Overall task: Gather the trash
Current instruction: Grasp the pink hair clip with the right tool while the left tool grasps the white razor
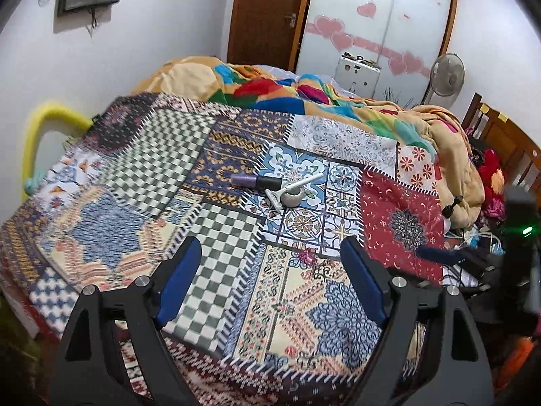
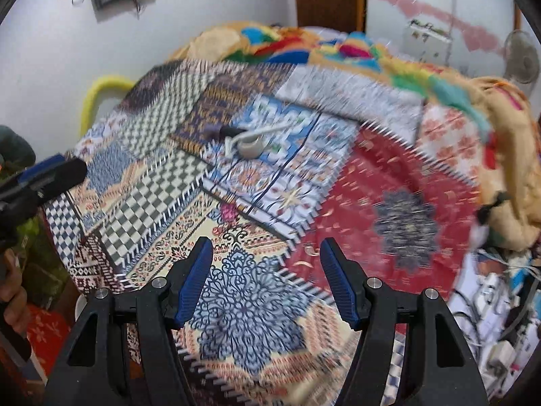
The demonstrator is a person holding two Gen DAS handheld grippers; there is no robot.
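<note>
While both grippers hang over the near edge of the bed (image 1: 101,203), I see the trash well ahead of them in one small cluster on the patchwork quilt (image 1: 219,304): a white disposable razor (image 1: 290,187), a small grey pot (image 1: 293,199) touching it, and a purple-and-black tube (image 1: 255,180) just beside. All three look light and rigid, I judge. The razor is thin and lies flat on soft fabric, so I would take it across the handle, away from the blade head, pressing lightly into the quilt. The tube may roll; I would grip it across its middle. The pot is rounded and could slip, so across its body.

My left gripper (image 1: 270,253) has its jaws wide and holds nothing; the right gripper (image 2: 267,253) is likewise wide and empty. A small pink scrap (image 1: 307,257) lies nearer. Nothing blocks the approach, though the heaped blanket (image 1: 439,125) sits behind and cables (image 2: 490,297) trail off to the right.
</note>
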